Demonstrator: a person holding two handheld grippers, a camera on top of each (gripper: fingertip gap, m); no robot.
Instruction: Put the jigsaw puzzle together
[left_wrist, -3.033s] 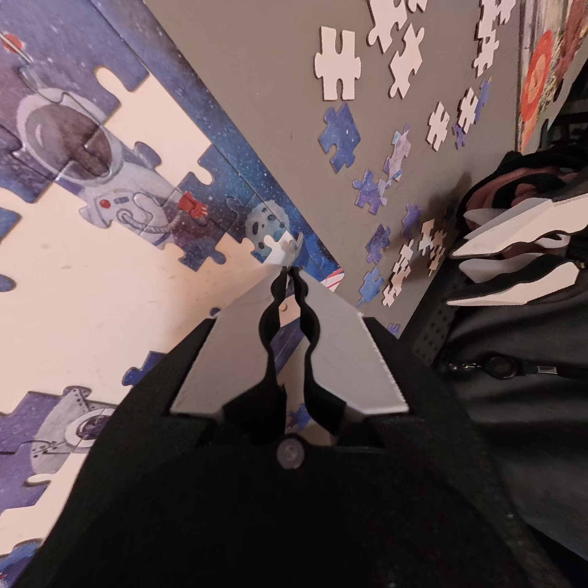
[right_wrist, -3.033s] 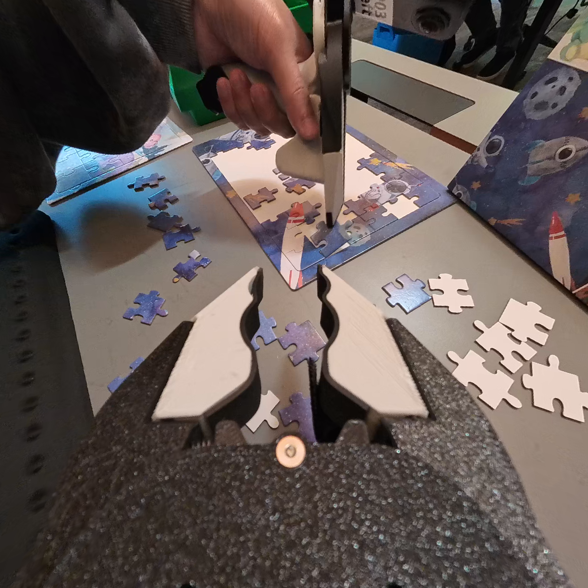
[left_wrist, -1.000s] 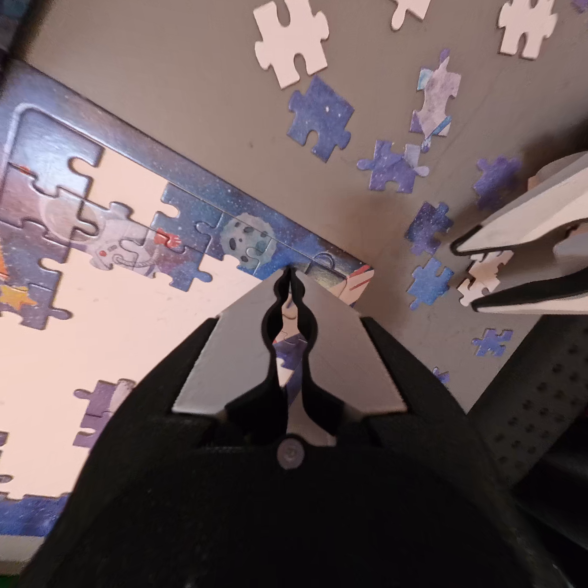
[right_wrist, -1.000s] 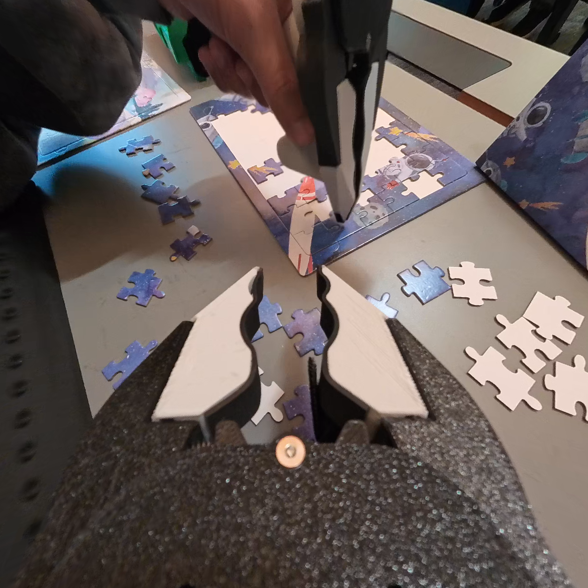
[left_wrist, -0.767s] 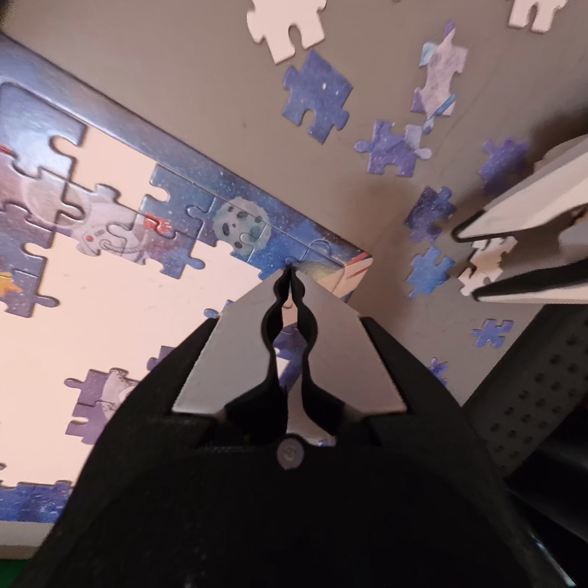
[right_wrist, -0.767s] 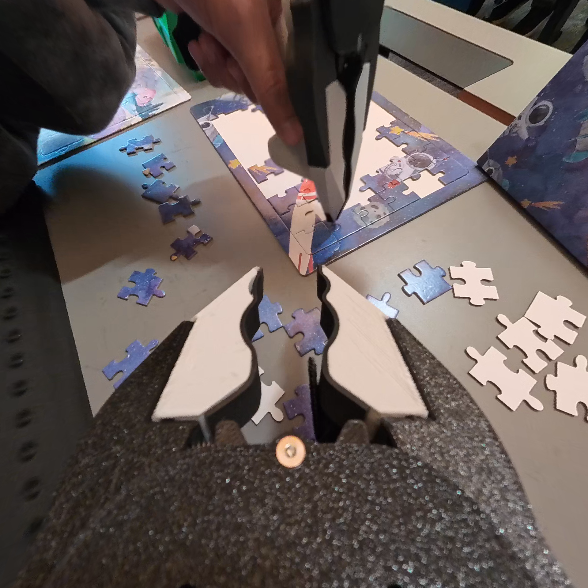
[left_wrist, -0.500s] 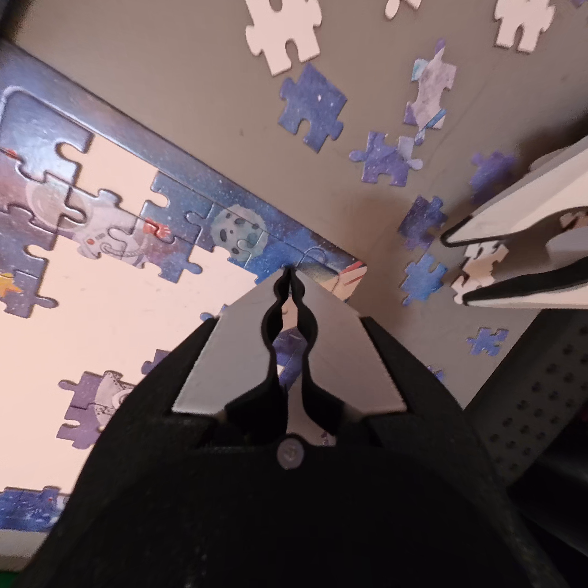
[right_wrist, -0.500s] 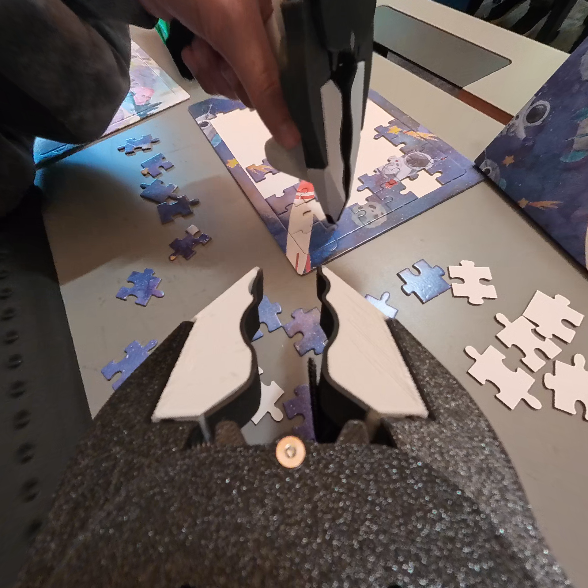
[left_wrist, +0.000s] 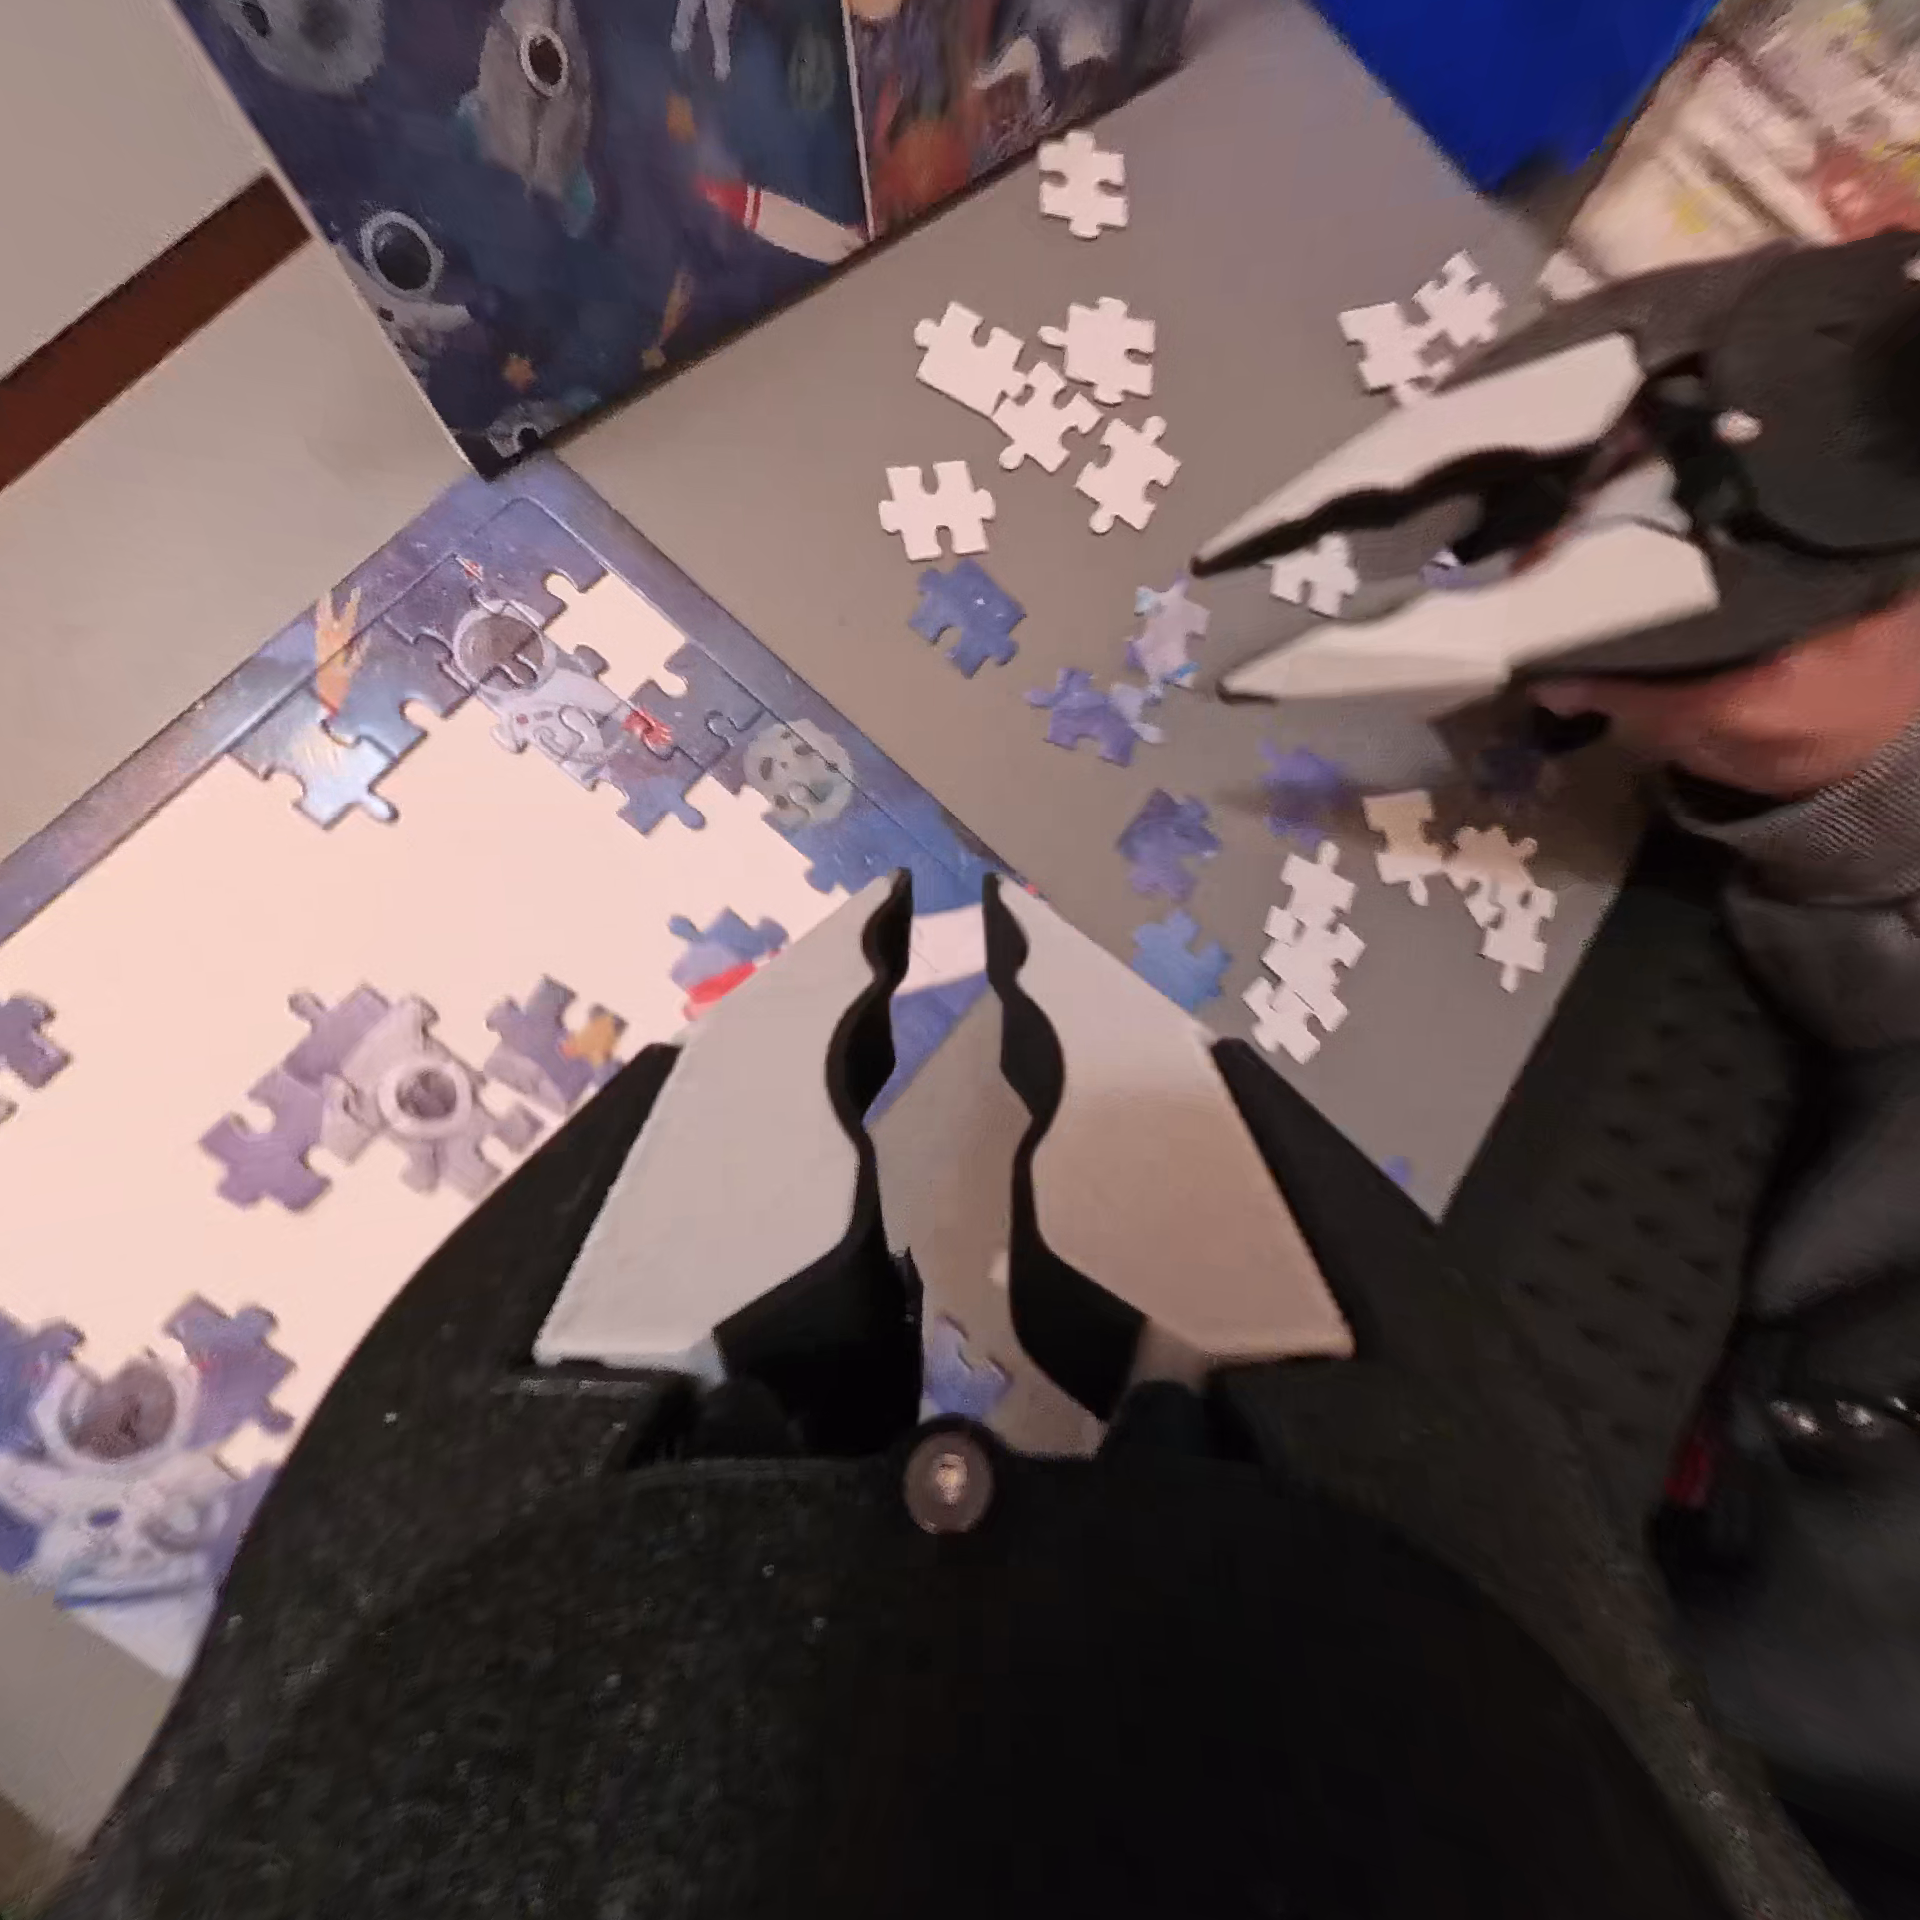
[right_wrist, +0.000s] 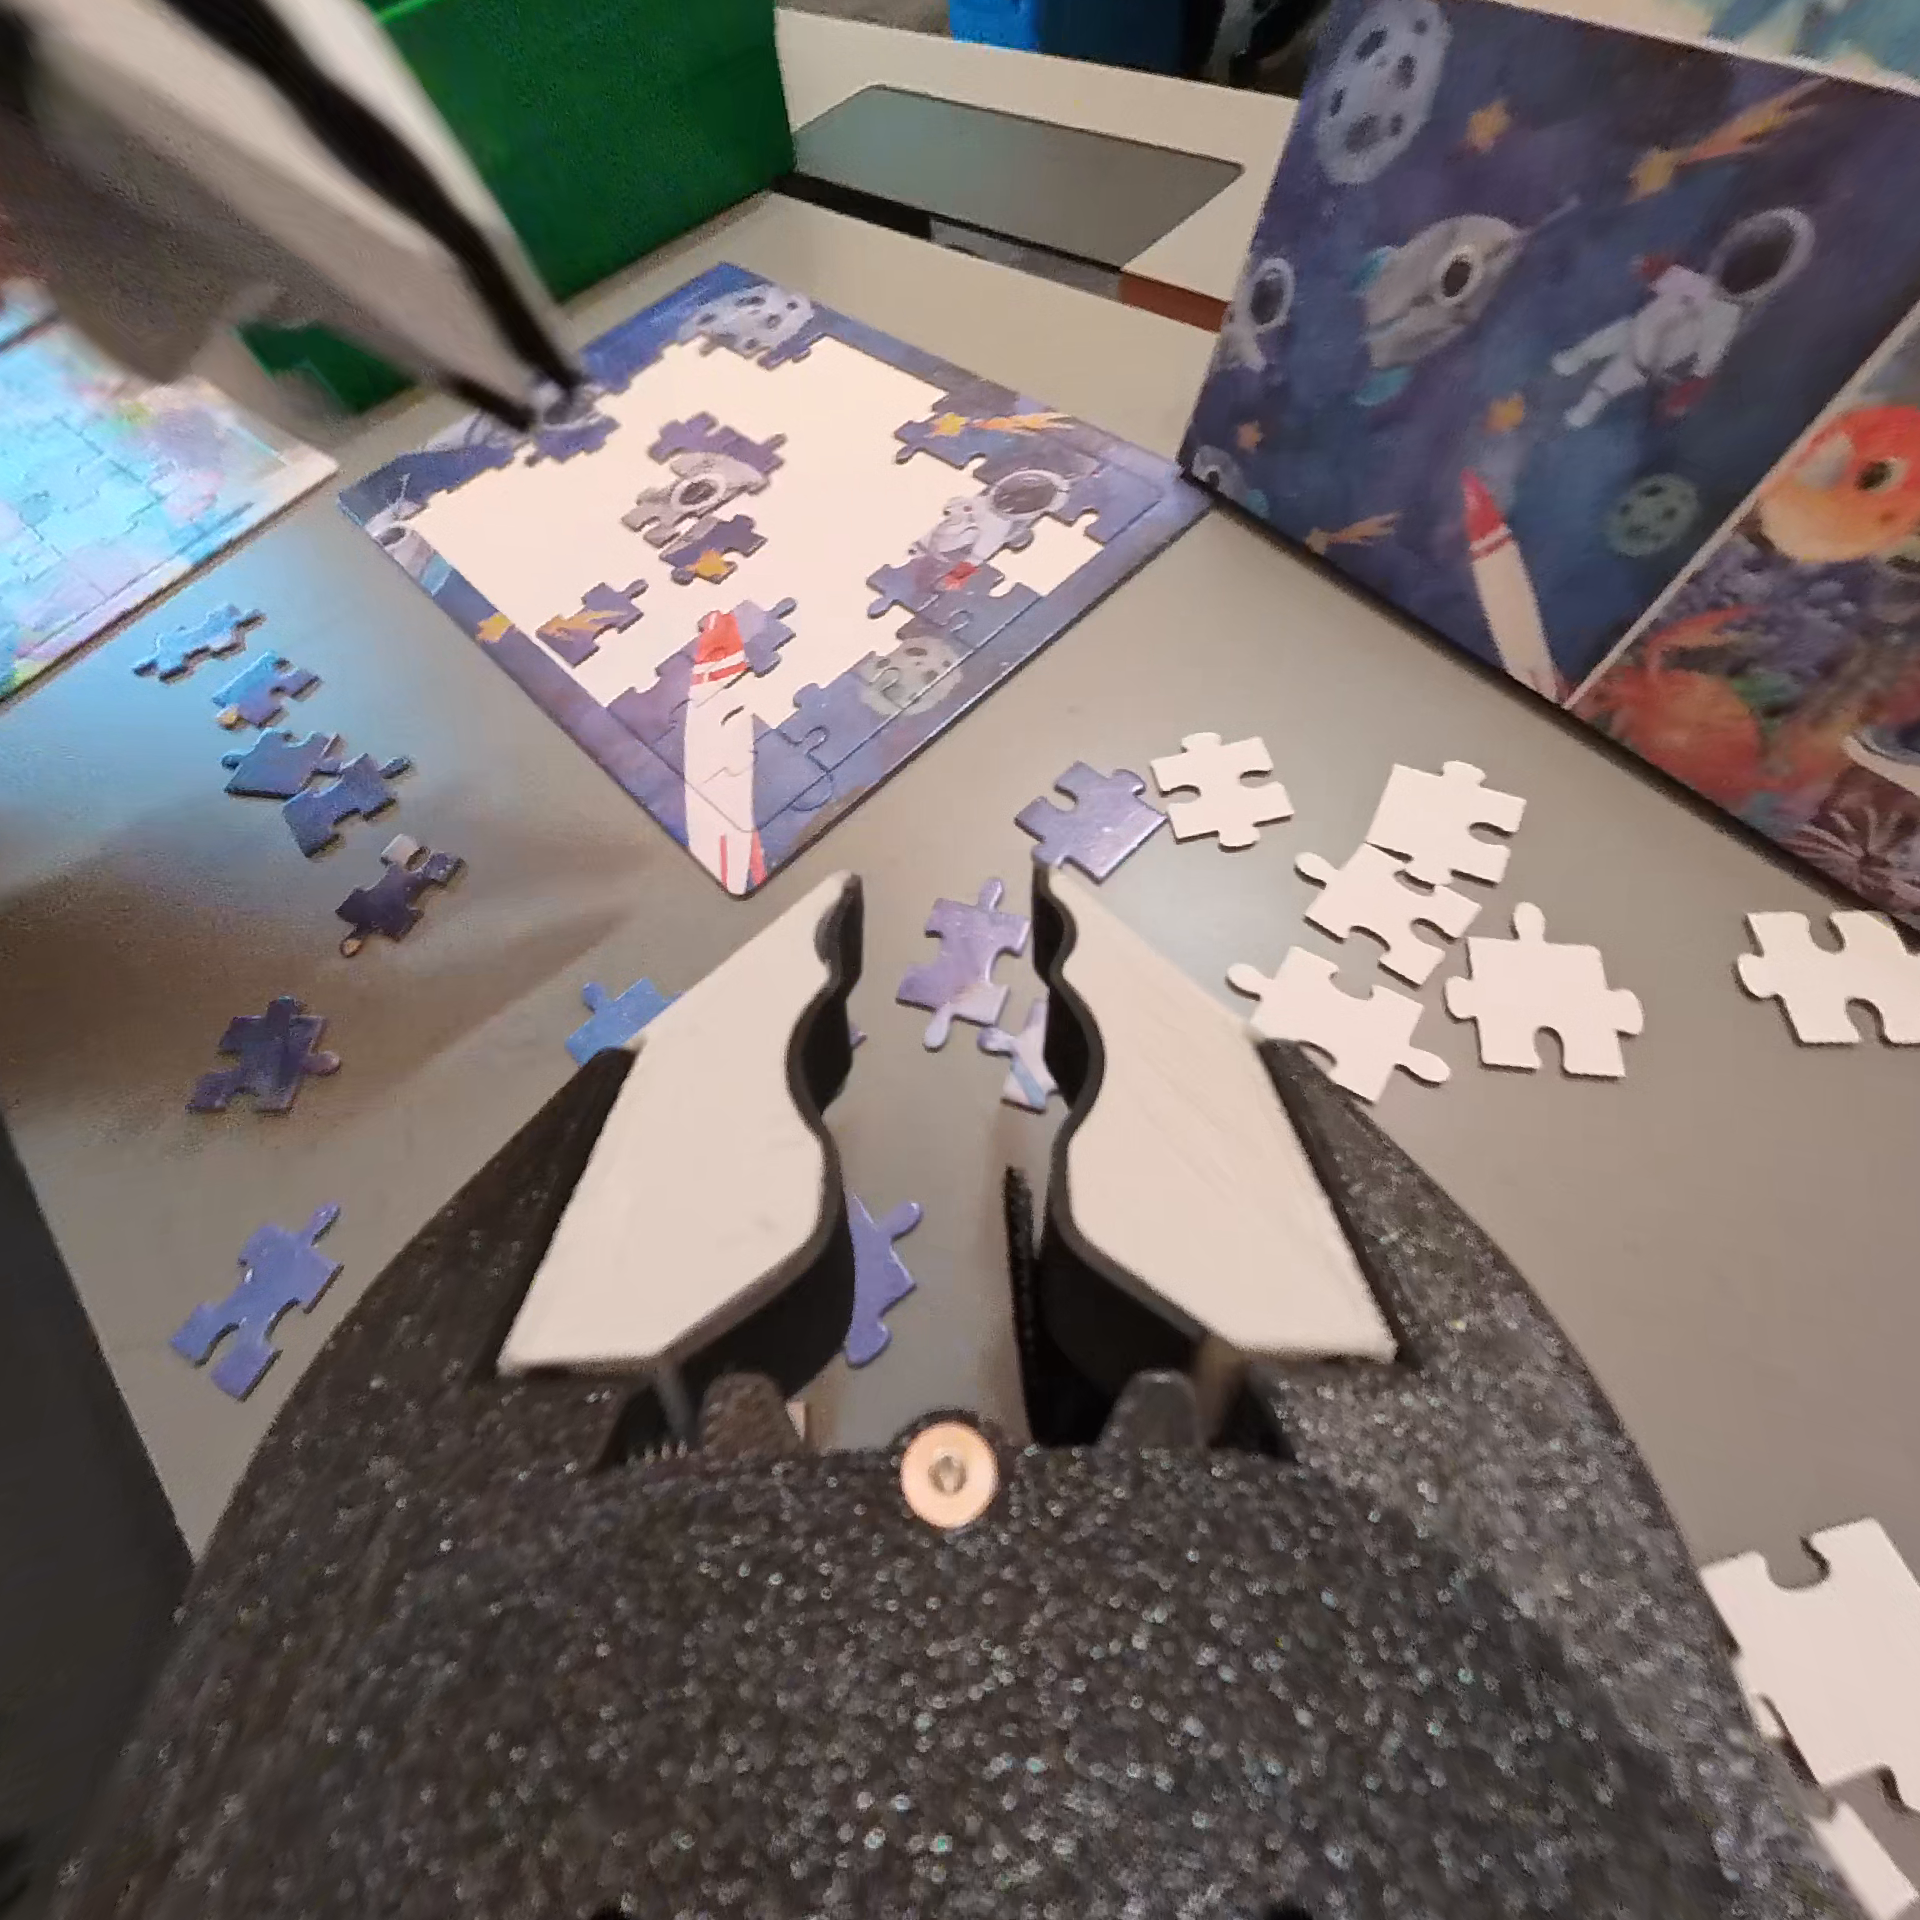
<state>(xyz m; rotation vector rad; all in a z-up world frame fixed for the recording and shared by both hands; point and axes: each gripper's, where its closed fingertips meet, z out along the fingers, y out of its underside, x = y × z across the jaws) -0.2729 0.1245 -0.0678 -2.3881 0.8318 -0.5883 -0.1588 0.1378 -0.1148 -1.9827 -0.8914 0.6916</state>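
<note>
The space puzzle board (right_wrist: 831, 457) lies on the grey table, with its border, a rocket and an astronaut partly filled in. It also shows in the left wrist view (left_wrist: 416, 935). My left gripper (left_wrist: 945, 899) is open and empty, held above the board's near corner; in the right wrist view it (right_wrist: 525, 390) hangs over the board's far left corner. My right gripper (right_wrist: 945, 894) is open and empty, low over a loose purple piece (right_wrist: 966, 961). In the left wrist view it (left_wrist: 1210, 623) hovers over loose blue pieces (left_wrist: 1091, 707).
Several white face-down pieces (right_wrist: 1434, 935) lie at the right, and blue pieces (right_wrist: 301, 769) lie at the left. The picture box (right_wrist: 1507, 312) stands behind the board at the right. Another puzzle (right_wrist: 104, 499) and a green bin (right_wrist: 623, 135) are at the far left. Spacing between my two grippers at the tips: around 12 cm. My left tips are about 15 cm from the loose purple piece (right_wrist: 966, 961), my right tips only 6 cm.
My left gripper has opened and lifted up and back from the board's corner where it was shut. My right gripper has moved to the right, over the loose purple piece.
</note>
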